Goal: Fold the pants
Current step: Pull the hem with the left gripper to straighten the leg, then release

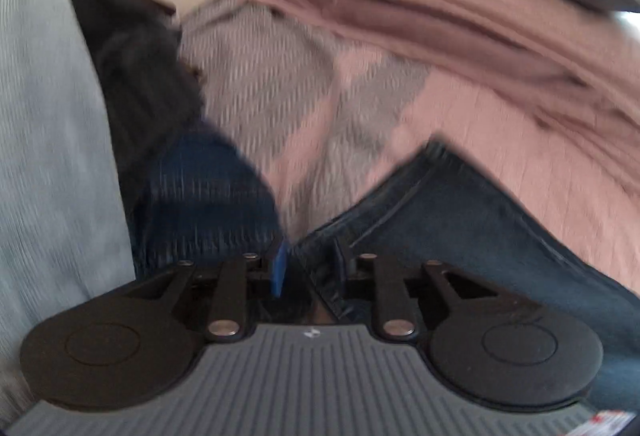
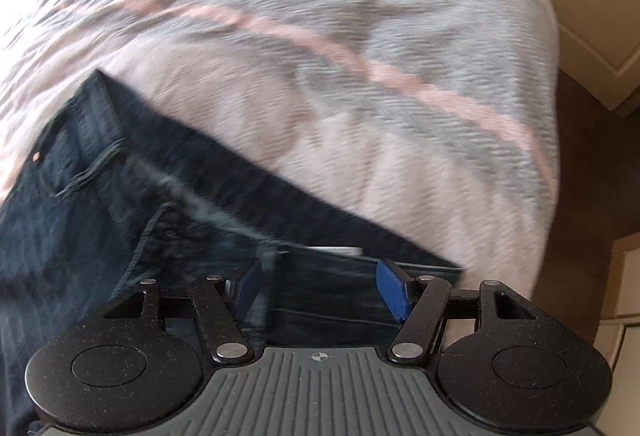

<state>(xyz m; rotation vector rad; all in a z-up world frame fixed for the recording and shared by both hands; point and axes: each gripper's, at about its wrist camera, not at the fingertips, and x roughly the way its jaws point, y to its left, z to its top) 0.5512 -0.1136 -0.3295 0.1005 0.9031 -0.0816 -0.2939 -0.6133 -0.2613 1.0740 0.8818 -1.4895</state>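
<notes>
So we're mid-fold on the jeans (image 2: 120, 204), which are lying on the bed's grey/pink patterned bedspread (image 2: 360, 76). In the right wrist view they fill the lower left of the frame, pocket and rivet showing, with one long edge running diagonally down to the lower right. In the left wrist view a corner of the denim (image 1: 440, 204) pokes up at centre right, and there's a second blue lump at lower left, prob the same pants, but it's too blurry to say.

Left gripper (image 1: 308, 268): jaws pulled in close, with a bunch of denim seam sitting between them. Looks clamped on the jeans, tho only one blue pad (image 1: 280, 268) shows, the other's buried in fabric. Right gripper (image 2: 320, 288): jaws well apart, both pads clear, hovering over the denim near its edge w/ nothing pinched.

Tips for doing this bit well, imo:
- get the right side onto the matching edge before we pull anything, otherwise the cloth drags from one corner and skews
- pinch the hem/seam, not loose single-layer fabric, it holds better
- grab the denim only, the bedspread is right underneath
- lift both sides level, carry the edge over, line up the edges, then let go

Both views are smeary so exact layer count = can't tell.
</notes>
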